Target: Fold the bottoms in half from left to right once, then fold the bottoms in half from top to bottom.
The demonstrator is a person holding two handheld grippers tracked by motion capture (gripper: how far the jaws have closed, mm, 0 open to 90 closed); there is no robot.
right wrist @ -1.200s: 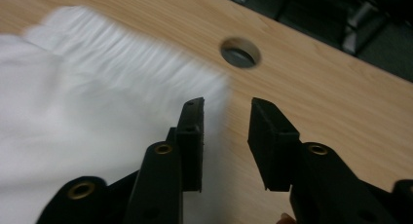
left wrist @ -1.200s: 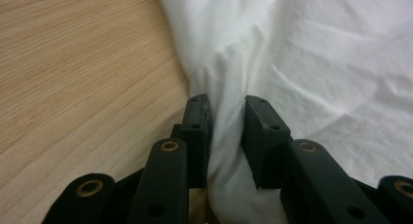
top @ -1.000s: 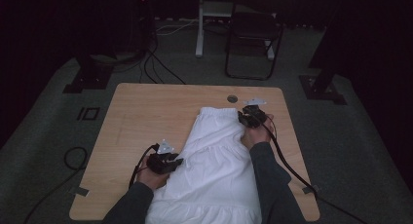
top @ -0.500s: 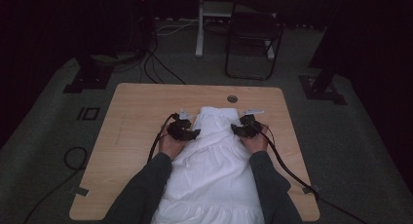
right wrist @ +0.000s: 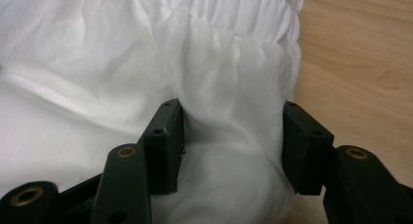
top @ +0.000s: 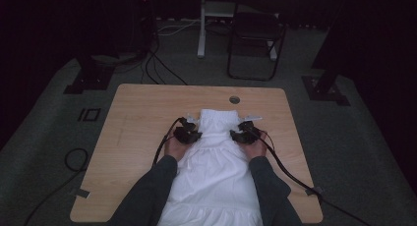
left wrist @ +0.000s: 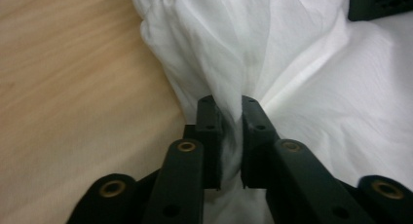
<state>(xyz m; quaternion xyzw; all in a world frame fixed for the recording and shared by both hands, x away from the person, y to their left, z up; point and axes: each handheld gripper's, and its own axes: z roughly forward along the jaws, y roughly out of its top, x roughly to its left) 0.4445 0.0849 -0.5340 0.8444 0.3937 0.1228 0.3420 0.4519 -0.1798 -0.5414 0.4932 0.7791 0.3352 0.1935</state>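
Left tongs, jaws just closing, pinch the white skirt; right tongs straddle a fold unclamped and, I judge, must close next.

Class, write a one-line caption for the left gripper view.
Left gripper pinching a fold of white garment beside bare wooden table.

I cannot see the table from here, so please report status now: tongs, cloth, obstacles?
Left tongs pinched shut on white gathered cloth garment. Right tongs open astride a fold near its ruffled band. Wooden table unobstructed around it.
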